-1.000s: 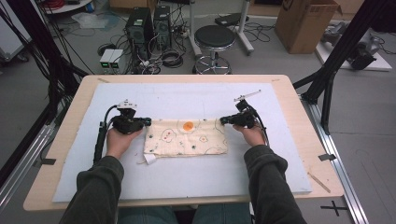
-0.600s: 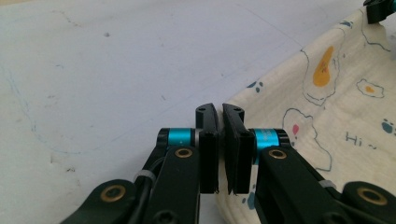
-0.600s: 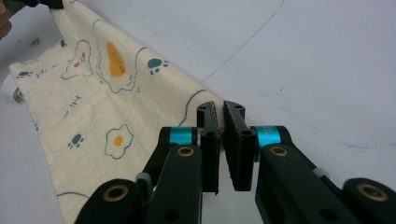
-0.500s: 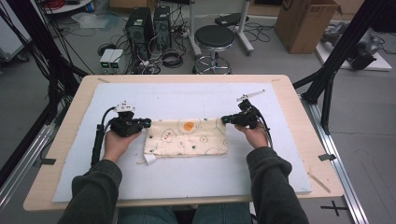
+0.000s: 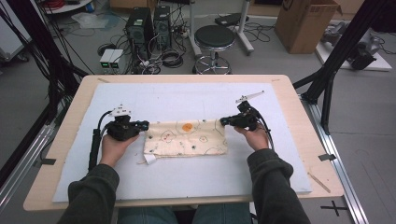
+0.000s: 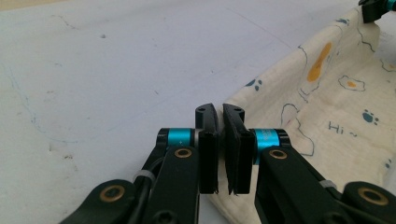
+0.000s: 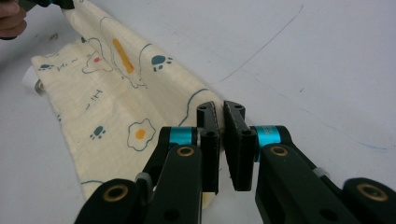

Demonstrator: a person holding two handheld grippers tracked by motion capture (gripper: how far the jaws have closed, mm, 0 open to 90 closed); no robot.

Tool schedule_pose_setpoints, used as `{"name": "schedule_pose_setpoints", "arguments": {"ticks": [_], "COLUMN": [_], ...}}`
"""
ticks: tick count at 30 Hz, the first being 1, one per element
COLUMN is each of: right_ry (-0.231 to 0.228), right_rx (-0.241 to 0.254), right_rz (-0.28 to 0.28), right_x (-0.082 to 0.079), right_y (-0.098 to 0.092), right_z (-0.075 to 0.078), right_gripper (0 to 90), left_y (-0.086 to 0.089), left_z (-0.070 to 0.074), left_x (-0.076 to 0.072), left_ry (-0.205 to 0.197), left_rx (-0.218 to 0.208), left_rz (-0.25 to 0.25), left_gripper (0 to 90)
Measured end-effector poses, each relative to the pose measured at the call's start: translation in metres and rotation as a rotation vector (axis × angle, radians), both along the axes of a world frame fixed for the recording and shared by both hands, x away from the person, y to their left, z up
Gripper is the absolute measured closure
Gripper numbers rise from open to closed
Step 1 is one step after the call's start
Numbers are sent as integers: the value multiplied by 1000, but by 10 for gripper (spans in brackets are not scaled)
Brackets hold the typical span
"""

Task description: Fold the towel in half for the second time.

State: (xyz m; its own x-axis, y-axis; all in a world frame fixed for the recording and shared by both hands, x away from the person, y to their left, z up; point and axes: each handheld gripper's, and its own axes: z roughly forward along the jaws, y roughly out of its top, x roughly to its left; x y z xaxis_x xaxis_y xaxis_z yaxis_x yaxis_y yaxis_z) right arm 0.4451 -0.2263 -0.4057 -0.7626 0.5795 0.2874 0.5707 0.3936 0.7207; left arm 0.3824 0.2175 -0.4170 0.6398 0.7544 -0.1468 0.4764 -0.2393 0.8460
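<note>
One word, "Hi", is printed on the cloth that both tongs pinch.

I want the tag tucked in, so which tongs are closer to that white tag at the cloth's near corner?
Left. The left tongs grip the cloth edge just above the white tag; the right tongs grip the opposite end.

Left tongs pinch the printed cloth corner.

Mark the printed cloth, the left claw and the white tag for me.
printed cloth (image 5: 196, 140): high view, middle of the fabric.
left claw (image 5: 144, 125): high view, tips at the cloth's far left corner.
white tag (image 5: 150, 158): high view, tag at the cloth's near left corner.
</note>
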Motion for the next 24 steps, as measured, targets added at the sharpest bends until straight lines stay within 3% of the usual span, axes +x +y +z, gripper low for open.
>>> {"name": "schedule_pose_setpoints", "arguments": {"ticks": [9, 13, 17, 24], "right_ry": [-18, -30, -5, -33], "right_rx": [-2, 9, 22, 43], "right_rz": [19, 20, 21, 43], "right_x": [-9, -12, -15, -24], "right_y": [-1, -2, -5, -6], "right_z": [7, 4, -5, -4], "right_gripper": [850, 850, 850, 847], "left_y": [-2, -1, -1, 0], "left_z": [6, 2, -2, -1], "left_x": [-9, -13, -17, -23], "left_ry": [-26, -33, -29, -35], "left_rx": [2, -4, -10, -7], "left_rz": [-25, -29, -39, -53], "left_gripper": [842, 841, 838, 832]}}
